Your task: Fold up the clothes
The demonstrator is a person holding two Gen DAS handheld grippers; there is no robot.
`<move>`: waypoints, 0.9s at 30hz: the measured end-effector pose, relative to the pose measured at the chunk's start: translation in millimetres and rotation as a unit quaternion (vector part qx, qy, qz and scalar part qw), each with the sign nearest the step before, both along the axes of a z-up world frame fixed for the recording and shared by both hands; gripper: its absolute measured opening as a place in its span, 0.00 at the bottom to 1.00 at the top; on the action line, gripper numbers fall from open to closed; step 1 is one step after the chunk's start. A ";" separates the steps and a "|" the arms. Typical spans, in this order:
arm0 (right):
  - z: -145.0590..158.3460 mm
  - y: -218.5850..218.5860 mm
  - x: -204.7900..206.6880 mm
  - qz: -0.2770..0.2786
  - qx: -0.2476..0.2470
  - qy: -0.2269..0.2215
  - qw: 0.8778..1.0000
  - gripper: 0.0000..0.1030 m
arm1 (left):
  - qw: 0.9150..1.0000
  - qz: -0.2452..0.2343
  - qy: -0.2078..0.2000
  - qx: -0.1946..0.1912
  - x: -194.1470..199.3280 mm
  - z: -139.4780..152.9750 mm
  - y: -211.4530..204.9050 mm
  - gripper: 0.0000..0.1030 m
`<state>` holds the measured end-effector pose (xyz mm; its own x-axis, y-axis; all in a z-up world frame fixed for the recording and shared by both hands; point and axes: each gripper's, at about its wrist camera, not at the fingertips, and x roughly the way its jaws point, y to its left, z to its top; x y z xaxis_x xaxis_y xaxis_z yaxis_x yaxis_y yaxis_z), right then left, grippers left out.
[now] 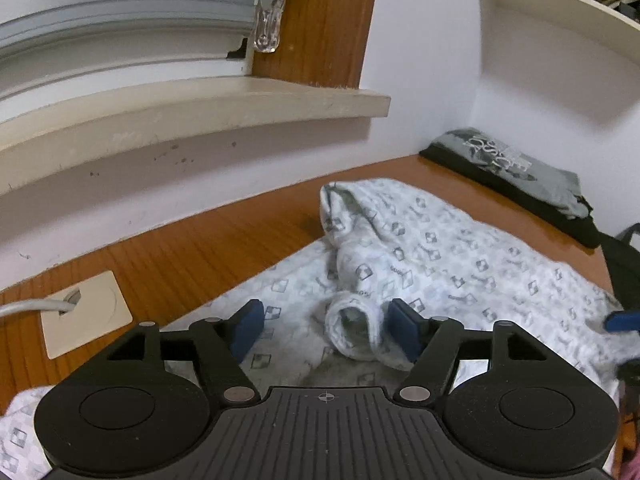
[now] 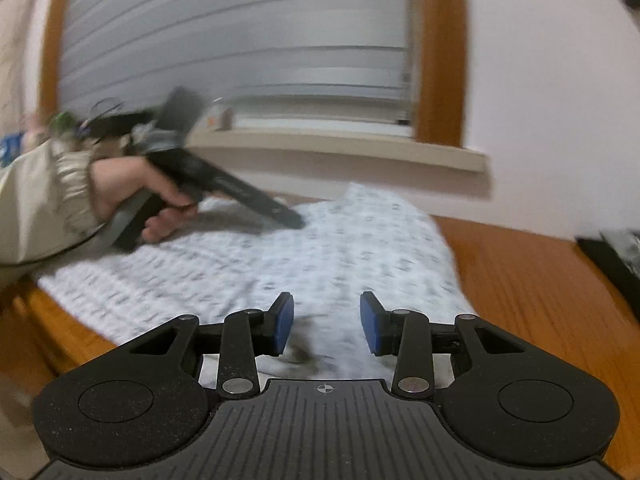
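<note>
Left gripper (image 1: pixel 326 330): jaws wide apart over the white patterned garment (image 1: pixel 440 256); a rolled sleeve cuff (image 1: pixel 352 332) lies between the blue pads (image 1: pixel 404 328); the right-hand pad is just beside or touching the cuff, I cannot tell which; the left-hand pad stands clear.
Person's hand (image 2: pixel 132 192): in the right wrist view it holds the left gripper's handle above the garment.
Right gripper (image 2: pixel 326 326): fingers partly apart, nothing between them, garment below; the view is blurred.
Garment place: spread on the wooden table (image 1: pixel 180 248), below the window sill (image 1: pixel 200 108).
Folded clothes (image 1: pixel 516 176): one dark stack in the far right corner.
Count: two grippers, one garment, one wall socket plate (image 1: pixel 86 314) with one cable.
</note>
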<state>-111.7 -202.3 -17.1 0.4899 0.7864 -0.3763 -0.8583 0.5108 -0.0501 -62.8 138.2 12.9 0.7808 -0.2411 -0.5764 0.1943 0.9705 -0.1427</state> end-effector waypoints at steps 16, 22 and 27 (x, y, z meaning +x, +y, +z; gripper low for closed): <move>16.4 72.5 -19.3 0.108 -0.116 -0.072 0.985 0.13 | 1.000 0.000 0.007 -0.006 3.5 -0.9 4.2 0.71; 25.9 75.1 -22.7 0.109 -0.069 -0.065 0.989 0.07 | 1.000 0.011 -0.003 -0.029 1.0 1.7 9.9 0.60; 3.2 77.6 -23.7 0.113 -0.075 -0.026 0.990 0.18 | 0.999 -0.006 -0.011 -0.033 -1.8 5.8 5.6 0.22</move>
<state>-135.4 -124.7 -13.9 0.3291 0.8155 -0.4761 -0.9443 0.2886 -0.1585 -64.6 143.8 18.7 0.7904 -0.2865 -0.5414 0.2090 0.9570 -0.2014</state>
